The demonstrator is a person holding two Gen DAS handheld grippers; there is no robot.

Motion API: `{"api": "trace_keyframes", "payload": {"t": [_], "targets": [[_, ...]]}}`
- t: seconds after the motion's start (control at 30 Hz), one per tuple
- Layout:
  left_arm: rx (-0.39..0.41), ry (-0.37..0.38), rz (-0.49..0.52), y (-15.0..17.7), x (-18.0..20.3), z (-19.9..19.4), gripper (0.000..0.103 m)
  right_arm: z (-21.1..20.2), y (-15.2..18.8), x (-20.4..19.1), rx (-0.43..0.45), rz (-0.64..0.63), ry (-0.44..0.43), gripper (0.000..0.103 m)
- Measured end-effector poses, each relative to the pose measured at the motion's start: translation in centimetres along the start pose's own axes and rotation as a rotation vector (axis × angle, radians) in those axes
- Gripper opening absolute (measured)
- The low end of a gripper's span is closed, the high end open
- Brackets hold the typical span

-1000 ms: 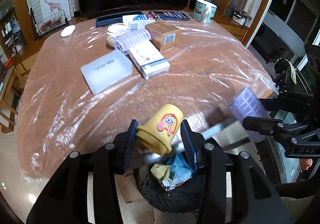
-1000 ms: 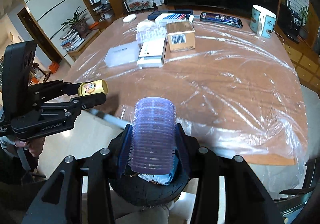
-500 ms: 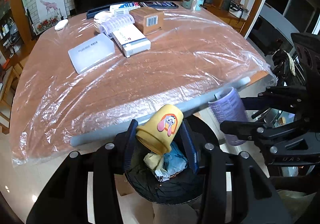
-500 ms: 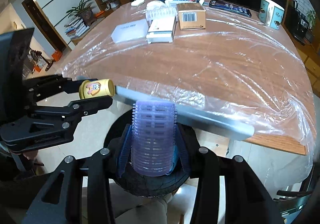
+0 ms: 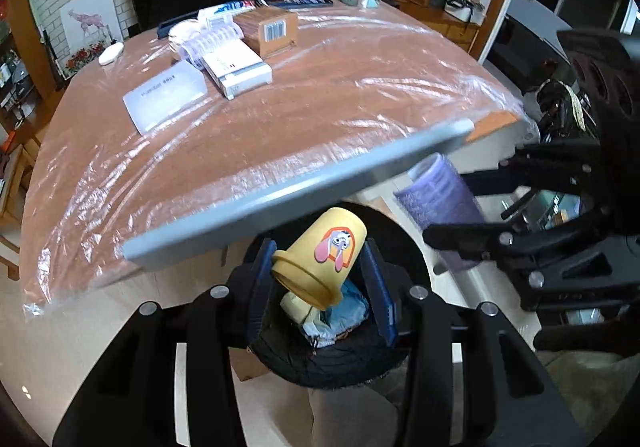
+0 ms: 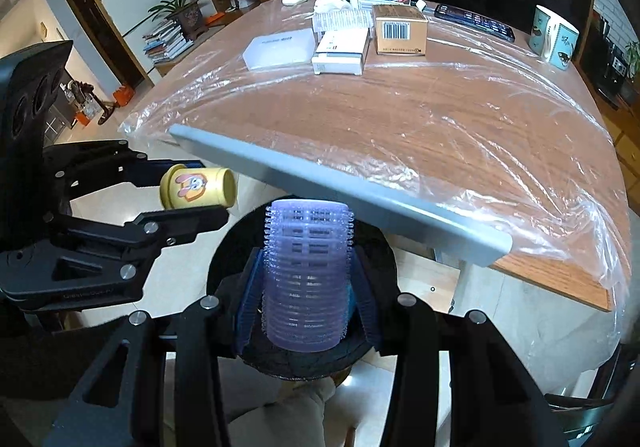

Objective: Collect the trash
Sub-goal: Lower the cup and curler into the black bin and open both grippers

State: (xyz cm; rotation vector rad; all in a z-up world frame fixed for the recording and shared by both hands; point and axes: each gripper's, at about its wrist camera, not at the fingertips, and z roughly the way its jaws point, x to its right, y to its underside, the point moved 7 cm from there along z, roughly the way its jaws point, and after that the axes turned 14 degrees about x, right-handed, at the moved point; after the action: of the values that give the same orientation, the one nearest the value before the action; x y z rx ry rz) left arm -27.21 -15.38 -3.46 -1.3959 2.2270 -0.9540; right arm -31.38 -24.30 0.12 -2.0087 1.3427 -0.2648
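My left gripper (image 5: 322, 279) is shut on a small yellow cup with a rabbit sticker (image 5: 324, 253), tilted with its mouth down over a round black bin (image 5: 332, 363). The bin holds crumpled blue and yellowish trash (image 5: 340, 313). My right gripper (image 6: 306, 295) is shut on a purple ribbed hair roller (image 6: 306, 279), held upright over the same bin (image 6: 304, 361). Each gripper shows in the other's view: the roller (image 5: 440, 203) is to the right of the cup, and the cup (image 6: 198, 187) is left of the roller. Both are off the table's near edge.
The wooden table (image 5: 320, 107) is covered with clear plastic film. A grey bar (image 6: 340, 191) runs along its near edge above the bin. At the far side lie white boxes (image 6: 342, 51), a brown carton (image 6: 400, 29), a phone (image 6: 474, 21) and a mug (image 6: 554, 35).
Both grippers have drawn back off the table edge with their loads and now hang over the bin. The table has receded in both views. Both grips are unchanged.
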Motion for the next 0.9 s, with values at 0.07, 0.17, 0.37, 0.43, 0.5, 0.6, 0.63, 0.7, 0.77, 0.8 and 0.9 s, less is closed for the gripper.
{"api": "trace_keyframes", "payload": {"t": [0.07, 0.17, 0.37, 0.43, 0.5, 0.6, 0.63, 0.7, 0.77, 0.8, 0.9], "targets": [[-0.019, 0.003, 0.006, 0.7, 0.2, 0.2, 0.045, 0.2, 0.5, 0.1, -0.013, -0.003, -0.001, 0.043], [-0.039, 0.012, 0.013, 1.6, 0.6, 0.4, 0.045, 0.5, 1.2, 0.3, -0.03, -0.009, -0.004, 0.043], [-0.084, 0.02, 0.026, 3.4, 1.0, 1.7, 0.045, 1.8, 2.4, 0.6, -0.064, -0.005, 0.001, 0.043], [-0.101, 0.022, 0.028, 4.0, 1.0, 2.2, 0.045, 2.3, 2.9, 0.6, -0.079, -0.005, 0.003, 0.043], [-0.118, 0.023, 0.034, 4.5, 0.9, 2.9, 0.045, 2.9, 3.4, 0.6, -0.094, -0.008, 0.007, 0.043], [-0.144, 0.022, 0.042, 5.3, 0.7, 3.9, 0.045, 4.1, 4.3, 0.8, -0.122, -0.009, 0.019, 0.043], [-0.157, 0.021, 0.044, 5.6, 0.6, 4.3, 0.045, 4.4, 4.5, 0.9, -0.129, -0.009, 0.022, 0.043], [-0.17, 0.02, 0.048, 6.0, 0.4, 4.9, 0.045, 5.2, 5.0, 1.0, -0.145, -0.007, 0.029, 0.043], [-0.187, 0.019, 0.052, 6.4, 0.3, 5.5, 0.045, 6.1, 5.5, 1.1, -0.163, 0.0, 0.032, 0.043], [-0.192, 0.019, 0.053, 6.5, 0.2, 5.8, 0.045, 6.4, 5.6, 1.2, -0.169, 0.002, 0.032, 0.043], [-0.21, 0.018, 0.056, 7.0, -0.1, 6.4, 0.045, 7.2, 6.1, 1.2, -0.185, -0.001, 0.037, 0.043]]}}
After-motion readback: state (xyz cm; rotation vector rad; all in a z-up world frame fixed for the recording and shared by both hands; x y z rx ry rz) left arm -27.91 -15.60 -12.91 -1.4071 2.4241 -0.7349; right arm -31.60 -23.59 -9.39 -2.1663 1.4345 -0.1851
